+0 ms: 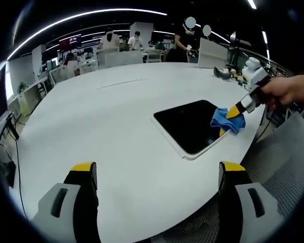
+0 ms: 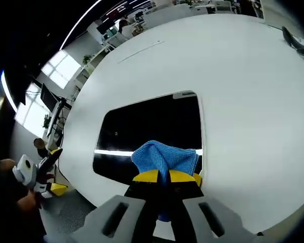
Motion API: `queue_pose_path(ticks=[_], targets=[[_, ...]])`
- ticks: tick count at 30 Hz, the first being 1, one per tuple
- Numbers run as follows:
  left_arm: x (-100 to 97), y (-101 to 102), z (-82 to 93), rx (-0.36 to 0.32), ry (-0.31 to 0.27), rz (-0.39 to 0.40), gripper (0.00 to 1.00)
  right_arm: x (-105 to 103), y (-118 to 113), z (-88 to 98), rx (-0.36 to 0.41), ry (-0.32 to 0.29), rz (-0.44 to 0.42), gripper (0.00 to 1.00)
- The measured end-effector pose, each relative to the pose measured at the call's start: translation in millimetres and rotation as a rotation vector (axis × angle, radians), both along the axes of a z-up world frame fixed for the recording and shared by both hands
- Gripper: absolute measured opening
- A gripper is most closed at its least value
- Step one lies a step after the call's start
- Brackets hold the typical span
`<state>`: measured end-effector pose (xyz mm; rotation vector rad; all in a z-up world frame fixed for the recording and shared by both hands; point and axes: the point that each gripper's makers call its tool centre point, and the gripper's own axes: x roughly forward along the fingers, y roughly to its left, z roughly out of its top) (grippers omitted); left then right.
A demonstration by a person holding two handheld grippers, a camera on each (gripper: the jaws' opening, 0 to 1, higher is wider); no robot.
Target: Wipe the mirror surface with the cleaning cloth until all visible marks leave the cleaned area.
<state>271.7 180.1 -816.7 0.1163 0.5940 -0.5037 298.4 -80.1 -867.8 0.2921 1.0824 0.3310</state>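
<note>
A flat rectangular mirror (image 1: 187,125) with a dark face and white rim lies on the white table (image 1: 106,126), near its right edge. My right gripper (image 1: 232,115), held by a hand, is shut on a blue cleaning cloth (image 1: 224,118) that rests on the mirror's right corner. In the right gripper view the cloth (image 2: 164,158) sits bunched between the yellow-tipped jaws (image 2: 164,177), pressed on the near edge of the mirror (image 2: 147,131). My left gripper (image 1: 157,172) hovers open over bare table, well short of the mirror.
A grey mesh chair (image 1: 289,157) stands at the table's right edge. A dark object (image 1: 222,73) lies on the far right of the table. The other gripper (image 2: 38,174) shows at the table's left edge in the right gripper view. People and desks fill the background.
</note>
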Motion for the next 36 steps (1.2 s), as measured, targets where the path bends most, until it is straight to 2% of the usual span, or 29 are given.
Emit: queue_pose_path(ticks=[11, 36], targets=[[-1.0, 0, -0.9, 0.012, 0.006, -0.01, 0.99, -2, 7, 0.6, 0.017, 0.016, -0.018, 0.0], [0.8, 3, -1.7, -0.001, -0.002, 0.004, 0.98, -1, 48, -0.3, 0.03, 0.02, 0.026, 0.0]])
